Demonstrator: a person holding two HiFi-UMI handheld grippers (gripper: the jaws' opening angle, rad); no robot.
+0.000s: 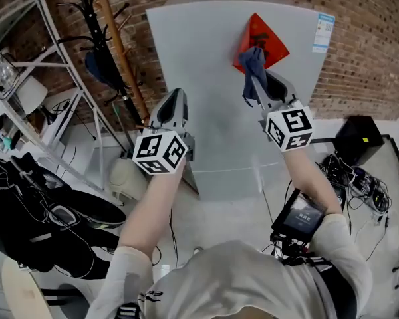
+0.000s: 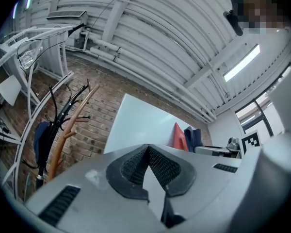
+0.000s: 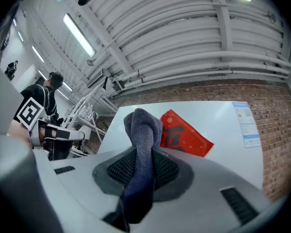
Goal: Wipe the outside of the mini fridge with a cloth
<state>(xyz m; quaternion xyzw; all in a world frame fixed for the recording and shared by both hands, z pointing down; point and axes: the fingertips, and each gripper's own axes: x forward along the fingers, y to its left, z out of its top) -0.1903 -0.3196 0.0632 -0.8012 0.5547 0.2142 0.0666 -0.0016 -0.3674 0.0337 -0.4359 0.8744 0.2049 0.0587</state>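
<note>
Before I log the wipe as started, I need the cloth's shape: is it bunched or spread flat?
Bunched. The blue cloth stands as a narrow folded wad, pinched in the right gripper, no part spread flat.

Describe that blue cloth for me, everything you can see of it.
The cloth is a greyish-blue, knitted-looking fabric, bunched into a soft upright fold. The right gripper is shut on its middle, so a rounded tuft sticks out past the jaws and a tail hangs behind them. It is held up in front of the fridge door, by the red sticker; whether it touches the door is unclear.
</note>
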